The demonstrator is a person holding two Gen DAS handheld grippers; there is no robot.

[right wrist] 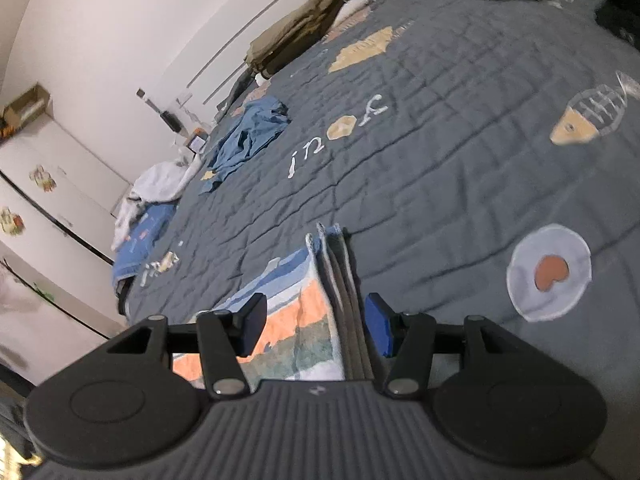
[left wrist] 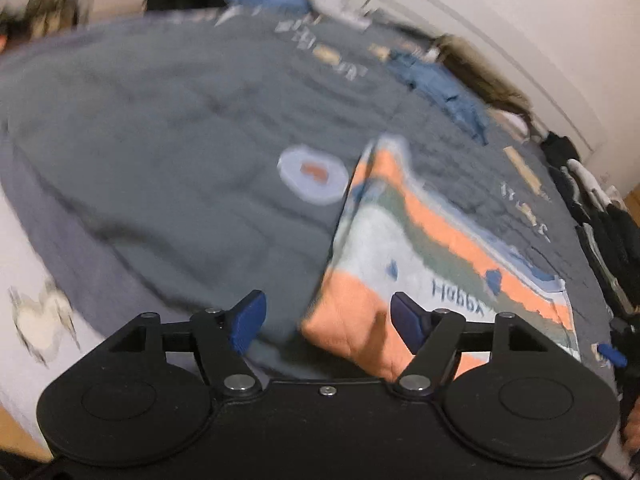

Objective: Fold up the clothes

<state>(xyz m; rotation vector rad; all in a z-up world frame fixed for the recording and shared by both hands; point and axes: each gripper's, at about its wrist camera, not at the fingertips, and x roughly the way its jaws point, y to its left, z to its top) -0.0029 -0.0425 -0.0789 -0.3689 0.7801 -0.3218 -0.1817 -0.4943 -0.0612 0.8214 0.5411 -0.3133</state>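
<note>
A folded orange, white and green printed garment [left wrist: 432, 248] lies on the grey quilted bedspread [left wrist: 168, 152]. My left gripper [left wrist: 326, 320] stands open just above its near orange corner, which lies between the blue pads [left wrist: 250, 318]. In the right wrist view the same folded garment [right wrist: 304, 312] shows its stacked edge running toward the camera. My right gripper [right wrist: 316, 326] is open, with that folded edge between its fingers and not pinched. The left wrist view is blurred by motion.
A crumpled blue garment [right wrist: 248, 136] and a white one [right wrist: 160, 188] lie further up the bedspread [right wrist: 460, 160]. An olive garment [right wrist: 304, 28] sits by the white wall. Dark clothes [left wrist: 600, 220] are piled at the bed's right edge. White cupboards [right wrist: 52, 200] stand beside the bed.
</note>
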